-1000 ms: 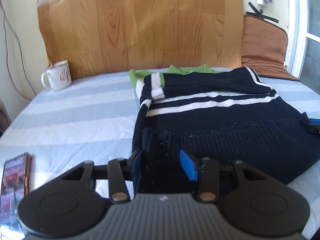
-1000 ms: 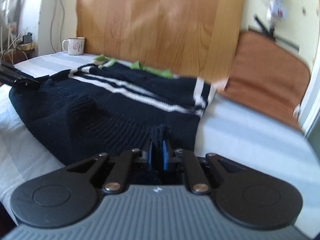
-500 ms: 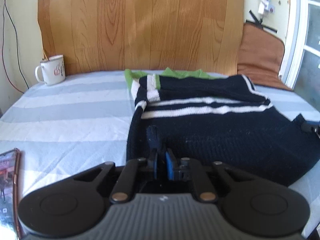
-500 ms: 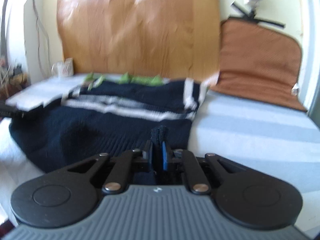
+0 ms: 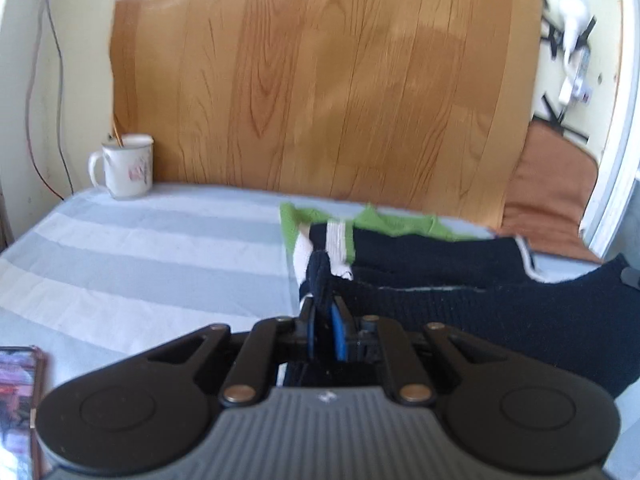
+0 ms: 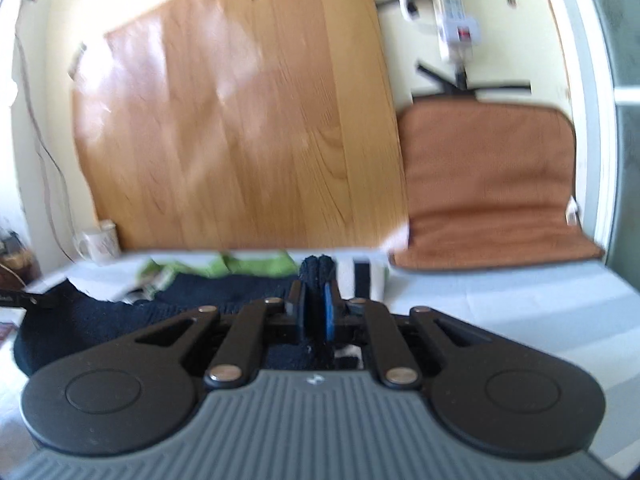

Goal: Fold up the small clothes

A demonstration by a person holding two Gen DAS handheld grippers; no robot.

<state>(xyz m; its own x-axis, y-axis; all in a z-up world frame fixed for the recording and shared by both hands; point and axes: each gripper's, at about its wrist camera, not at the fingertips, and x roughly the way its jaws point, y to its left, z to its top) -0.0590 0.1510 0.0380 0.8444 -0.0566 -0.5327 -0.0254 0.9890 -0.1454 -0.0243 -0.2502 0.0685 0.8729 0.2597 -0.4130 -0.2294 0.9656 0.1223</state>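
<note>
A dark navy knit sweater (image 5: 500, 312) with white stripes and green trim lies on the striped bed sheet (image 5: 140, 256). My left gripper (image 5: 323, 320) is shut on the sweater's near hem, a pinch of navy knit standing up between its blue pads. The hem is lifted and carried toward the striped upper part. In the right wrist view my right gripper (image 6: 316, 306) is shut on the other near corner of the sweater (image 6: 100, 320), with a tuft of knit poking up between its fingers. The green collar (image 6: 248, 266) shows beyond.
A white mug (image 5: 126, 170) stands at the back left by the wooden board (image 5: 320, 80). A phone (image 5: 18, 404) lies at the sheet's near left edge. A brown cushion (image 6: 488, 188) leans at the back right beside a window frame.
My left gripper closed on the near hem. Both grippers then lifted the hem and carried it forward over the sweater, so the lower part now hides most of the white stripes.
</note>
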